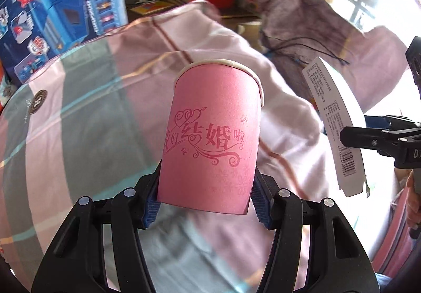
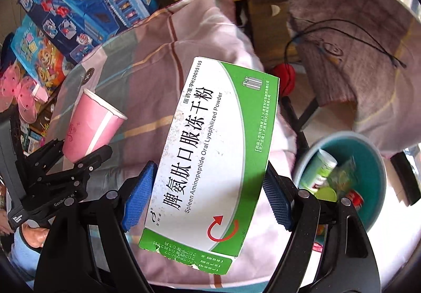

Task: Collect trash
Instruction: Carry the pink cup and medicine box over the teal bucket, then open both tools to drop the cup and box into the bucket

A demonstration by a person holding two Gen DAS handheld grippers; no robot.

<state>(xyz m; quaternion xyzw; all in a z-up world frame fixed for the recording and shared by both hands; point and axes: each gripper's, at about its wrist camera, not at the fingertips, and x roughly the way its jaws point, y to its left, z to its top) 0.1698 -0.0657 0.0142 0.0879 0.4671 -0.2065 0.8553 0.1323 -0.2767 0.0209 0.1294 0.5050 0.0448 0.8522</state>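
Pink paper cup point(image 1: 210, 135) clamped low in left gripper point(image 1: 205, 203), rim outward, up and left of teal bin point(image 2: 368, 156). Green-and-white medicine box point(image 2: 210, 150) pinched by its long edges in right gripper point(image 2: 208, 198), just left of bin. Both pitched downward over checked bedding point(image 1: 86, 108), likely for carrying binward.

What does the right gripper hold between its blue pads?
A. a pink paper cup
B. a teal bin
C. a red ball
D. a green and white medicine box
D: in the right wrist view the green and white medicine box sits clamped in the right gripper, while the pink paper cup is in the left gripper.
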